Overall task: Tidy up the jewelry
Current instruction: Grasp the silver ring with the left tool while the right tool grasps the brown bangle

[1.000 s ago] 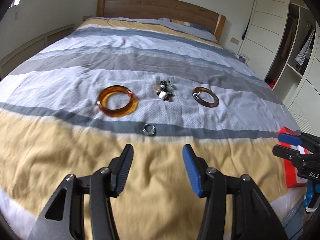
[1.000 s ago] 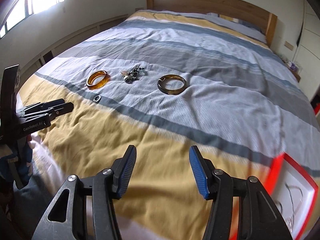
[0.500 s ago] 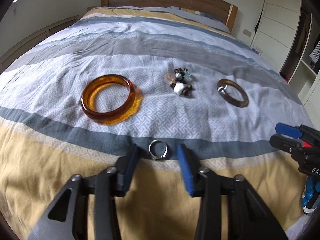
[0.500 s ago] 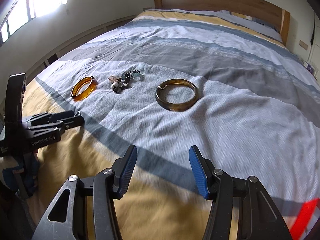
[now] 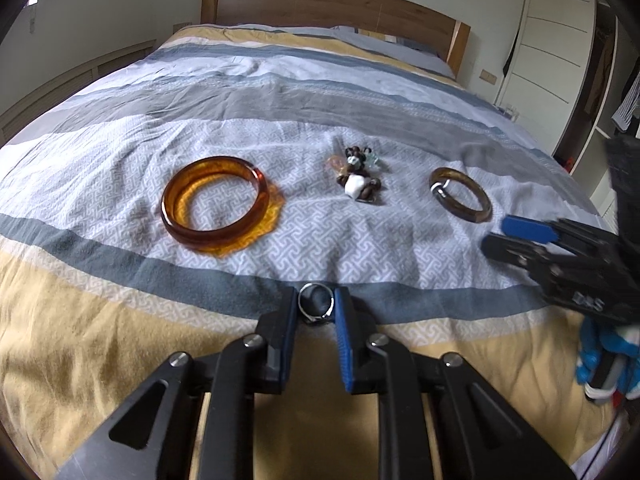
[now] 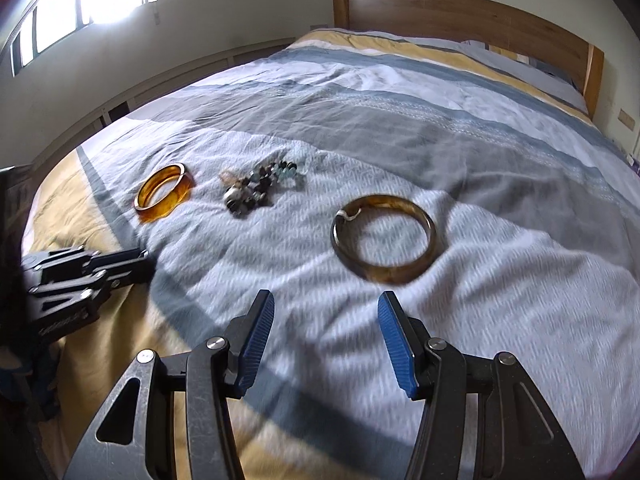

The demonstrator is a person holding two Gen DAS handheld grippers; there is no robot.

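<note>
On the striped bedspread (image 5: 120, 360), at the dark grey band where the patterned white cloth met the yellow, my left hand-held gripper (image 5: 315, 316) had its blue pads either side of a small silver ring (image 5: 316, 305). Both pads looked to be touching the ring's edges, so I read the jaws as closed on it, with the ring low against the cloth; I could not tell whether it had left the bed.

Beyond it, on the white patterned stripe, three more pieces lay in a row, well apart from one another. An amber bangle (image 5: 214, 204) sat flat to the left, throwing an orange glow on the fabric. A heap of dark beads with a white stone, a beaded bracelet (image 5: 358, 178), was in the middle. A thinner brown bangle (image 5: 460, 196) with a pale metal fitting on its rim lay to the right.

My right hand-held gripper (image 6: 326, 340) hovered with its jaws wide apart and nothing between them, above the bedspread just short of the brown bangle (image 6: 384, 238). From that side I saw the amber bangle (image 6: 162, 192) and the beaded bracelet (image 6: 256, 188) further left, and the left hand-held gripper (image 6: 144, 266) low at the edge of the view. That view was somewhat blurred.

A wooden headboard (image 5: 320, 8) closed off the far end of the bed.
</note>
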